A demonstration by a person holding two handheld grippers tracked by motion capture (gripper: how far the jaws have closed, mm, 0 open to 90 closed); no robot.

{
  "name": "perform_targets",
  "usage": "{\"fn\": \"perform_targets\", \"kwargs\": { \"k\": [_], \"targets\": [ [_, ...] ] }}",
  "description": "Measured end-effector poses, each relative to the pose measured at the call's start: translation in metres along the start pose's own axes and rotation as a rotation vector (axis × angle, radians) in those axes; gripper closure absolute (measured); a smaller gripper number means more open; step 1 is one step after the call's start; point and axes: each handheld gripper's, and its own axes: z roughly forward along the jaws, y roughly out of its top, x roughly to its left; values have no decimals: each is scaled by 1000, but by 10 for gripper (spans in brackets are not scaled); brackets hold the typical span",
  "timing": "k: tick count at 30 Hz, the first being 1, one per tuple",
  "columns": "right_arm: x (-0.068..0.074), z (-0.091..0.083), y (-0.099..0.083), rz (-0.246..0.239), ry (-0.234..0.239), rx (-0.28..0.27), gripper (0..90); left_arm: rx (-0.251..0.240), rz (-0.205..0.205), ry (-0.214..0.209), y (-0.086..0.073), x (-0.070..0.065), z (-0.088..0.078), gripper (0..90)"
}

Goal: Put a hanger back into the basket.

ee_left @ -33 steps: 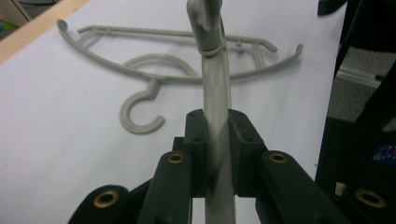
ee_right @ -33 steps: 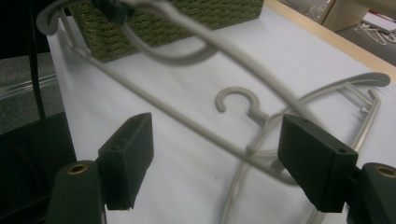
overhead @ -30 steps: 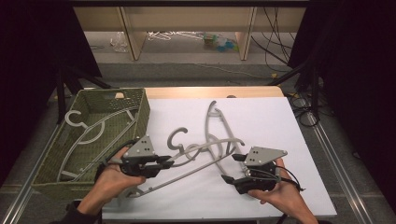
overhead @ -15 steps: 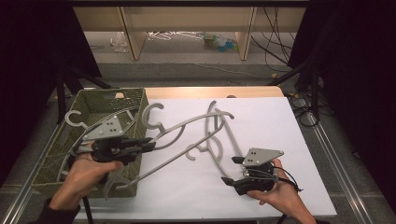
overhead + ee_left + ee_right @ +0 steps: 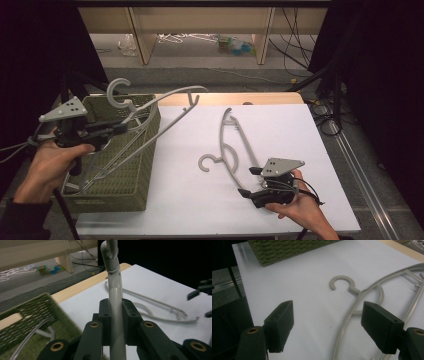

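Observation:
My left gripper [image 5: 116,128] is shut on a grey plastic hanger [image 5: 172,93] and holds it in the air above the green woven basket [image 5: 125,170], hook up. In the left gripper view the hanger's bar [image 5: 115,297] runs up between the shut jaws of that gripper [image 5: 116,308]. A second grey hanger [image 5: 244,146] lies flat on the white table top [image 5: 285,125]. My right gripper [image 5: 250,181] rests open at that hanger's near end. In the right gripper view its hook [image 5: 342,281] lies ahead of the gripper [image 5: 329,326], whose wide jaws hold nothing.
The basket [image 5: 27,312] stands at the table's left edge with another hanger [image 5: 32,332] lying inside. Its corner shows in the right gripper view [image 5: 287,250]. A wooden strip [image 5: 230,98] borders the far edge. Beyond it are shelves and cables on the floor.
My left gripper has carried its hanger from the table's middle up and to the left, over the basket. The second hanger stays on the table. The right hand has kept still.

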Motion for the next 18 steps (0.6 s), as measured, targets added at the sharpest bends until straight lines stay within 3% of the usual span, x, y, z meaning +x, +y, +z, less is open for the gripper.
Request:
{"fn": "perform_targets", "kwargs": {
  "k": [11,18],
  "targets": [
    [-2,3,-2,10,2,11,270,4,-50,108,-21,50,-5,790],
    [-3,4,-3,10,0,12,270,11,-28,150,-31,72,-13,790]
  ]
}}
